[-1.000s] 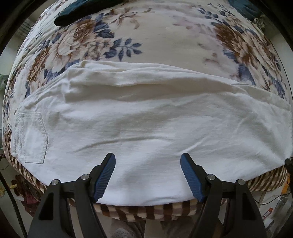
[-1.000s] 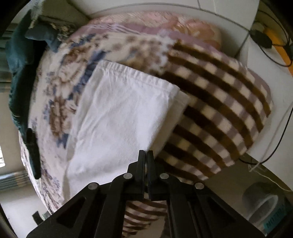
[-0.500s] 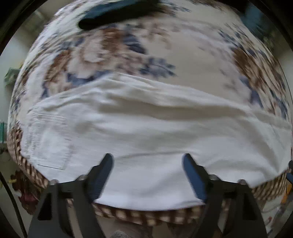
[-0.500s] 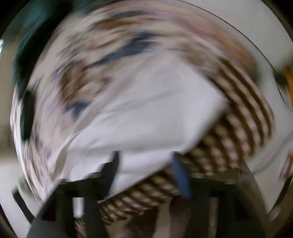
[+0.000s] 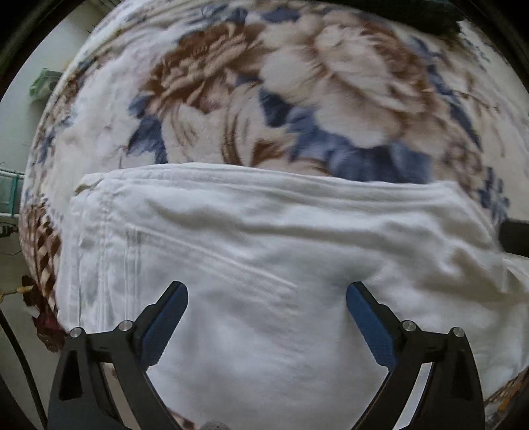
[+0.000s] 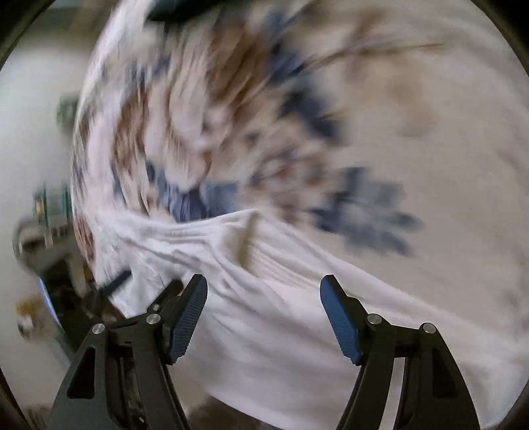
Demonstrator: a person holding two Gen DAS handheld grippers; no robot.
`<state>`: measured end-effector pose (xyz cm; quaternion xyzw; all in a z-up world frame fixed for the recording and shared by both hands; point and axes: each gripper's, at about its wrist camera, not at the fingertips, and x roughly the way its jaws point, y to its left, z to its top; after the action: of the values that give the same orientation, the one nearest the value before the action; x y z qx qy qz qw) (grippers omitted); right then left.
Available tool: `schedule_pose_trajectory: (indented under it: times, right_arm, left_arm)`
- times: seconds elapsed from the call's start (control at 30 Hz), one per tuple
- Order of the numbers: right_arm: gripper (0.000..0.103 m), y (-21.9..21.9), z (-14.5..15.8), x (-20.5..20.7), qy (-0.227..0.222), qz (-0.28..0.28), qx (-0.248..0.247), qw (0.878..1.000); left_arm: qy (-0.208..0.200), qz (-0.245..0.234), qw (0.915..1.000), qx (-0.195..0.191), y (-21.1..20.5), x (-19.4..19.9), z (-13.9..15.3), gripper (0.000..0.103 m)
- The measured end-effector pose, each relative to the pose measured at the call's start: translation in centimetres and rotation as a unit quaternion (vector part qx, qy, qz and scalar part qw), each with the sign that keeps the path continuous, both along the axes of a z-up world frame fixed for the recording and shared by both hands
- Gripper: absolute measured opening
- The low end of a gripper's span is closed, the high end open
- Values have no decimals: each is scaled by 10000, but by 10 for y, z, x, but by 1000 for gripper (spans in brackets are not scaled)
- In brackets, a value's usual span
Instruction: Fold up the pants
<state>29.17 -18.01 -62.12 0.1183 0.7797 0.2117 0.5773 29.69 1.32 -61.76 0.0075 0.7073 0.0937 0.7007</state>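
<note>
White pants (image 5: 264, 251) lie folded lengthwise across a floral blanket (image 5: 297, 99). Their waist end, with seams and pocket stitching, is at the left of the left wrist view. My left gripper (image 5: 266, 287) points down over the waist part, its jaws wide and still opening, with nothing pinched between them. The right wrist view is blurred by motion. There my right gripper (image 6: 263, 281) hangs above the pants (image 6: 297, 330). Its jaws are apart and closing, with cloth below them but not gripped. A dark bar (image 5: 515, 236) at the right edge looks like the other gripper.
A dark garment (image 5: 413, 16) lies at the far side of the blanket. A brown checked blanket edge (image 5: 43, 244) marks the bed's left side, with floor and a green object (image 5: 46, 82) beyond it. Blurred clutter (image 6: 43, 231) stands left of the bed.
My left gripper slid along the pants toward the waist end and opened wider. My right gripper went from shut to open, rolled, and swung fast from the leg end toward the pants' middle.
</note>
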Motion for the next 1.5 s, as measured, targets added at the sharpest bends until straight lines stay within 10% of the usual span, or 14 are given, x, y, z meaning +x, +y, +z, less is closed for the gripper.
schedule_pose_trajectory:
  times: [0.03,0.07,0.2,0.37,0.43,0.5,0.57,0.63,0.73,1.07,1.23,1.4,1.5]
  right_arm:
    - [24,10,-10,4,120,208,-13,9997]
    - [9,19,-17,4,210,486,-188,9984]
    - [4,0,-11,23,54,193,-789,9967]
    - [11,-26,-6,39,772,-884,51,9931]
    - [57,-17,-7,43,898,-1011,294,9904]
    - [67,-1,-22,44,1212,-1048,543,9856]
    - [65,23,-50,40,1609,-772,529,9825]
    - [19,39,-63,35,1701,-394,178,9845]
    - [8,45,-46,40,1317,-259,95,9909]
    - [10,-26,2,43,377,-1110,-186,9929]
    - [60,-38,36,25,127,-27,-303,9995]
    - [57,-29,10,-2,198,1008,-763,9918]
    - [17,-25,2,-12,-162,1224,-1220,9848]
  left_arm:
    - [66,-17,9999,-116,5,2,-4,98]
    - [116,-38,9997,-217,7,2,-7,98]
    - [217,-217,9988,-388,10,-1,-13,98]
    - [262,-51,9979,-597,16,-1,-7,98]
    - [209,48,9974,-687,24,5,-3,98]
    - [106,142,9974,-705,28,9,3,98]
    - [66,160,9975,-682,31,13,3,98]
    - [95,166,9976,-663,33,16,0,98]
    - [159,124,9975,-680,39,19,-5,98]
    - [188,15,9975,-687,25,30,-1,98]
    - [90,-85,9931,-1167,-2,52,5,98]
    - [176,-543,9935,-980,-45,75,-17,98]
    - [290,-591,9943,-834,-53,83,-31,100]
